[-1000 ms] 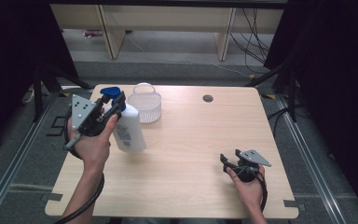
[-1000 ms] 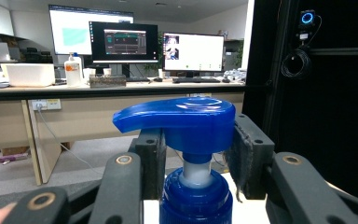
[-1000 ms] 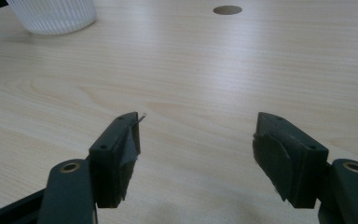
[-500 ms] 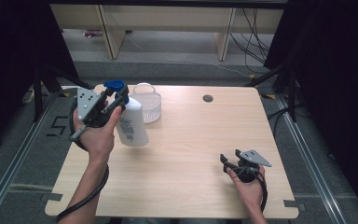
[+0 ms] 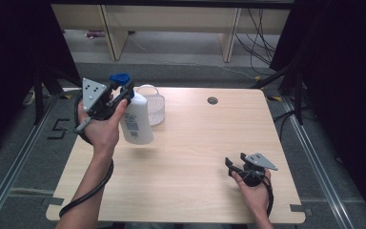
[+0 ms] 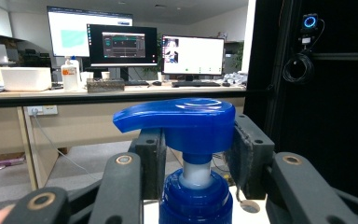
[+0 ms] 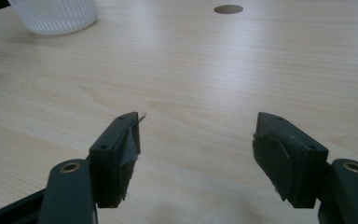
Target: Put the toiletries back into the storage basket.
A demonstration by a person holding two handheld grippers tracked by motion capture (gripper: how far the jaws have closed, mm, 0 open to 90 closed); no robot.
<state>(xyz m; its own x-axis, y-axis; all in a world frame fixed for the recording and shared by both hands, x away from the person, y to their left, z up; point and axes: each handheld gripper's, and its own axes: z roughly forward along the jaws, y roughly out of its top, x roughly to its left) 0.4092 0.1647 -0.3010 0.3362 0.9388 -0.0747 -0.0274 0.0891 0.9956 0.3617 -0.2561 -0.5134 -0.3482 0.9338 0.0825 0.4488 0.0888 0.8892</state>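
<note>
One white plastic pump bottle with a blue pump head hangs above the pale wooden desk, pinched at its neck by the left gripper. Next, I'd judge, comes lining it up by the clear ribbed plastic cup. The right gripper rests with jaws spread, holding nothing.

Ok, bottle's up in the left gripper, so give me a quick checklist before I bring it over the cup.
1. Left gripper closed on the pump bottle at the neck, under the blue pump head: ok.
2. Bottle off the table, hanging tilted: ok.
3. Spout aimed at the clear ribbed cup: not ok, the spout points away from it.
4. Cup upright beside the bottle: ok.
5. Cup contents: cannot tell.
6. Right gripper open, holding nothing, low over the table near the front right, clear of the cup: ok.
</note>
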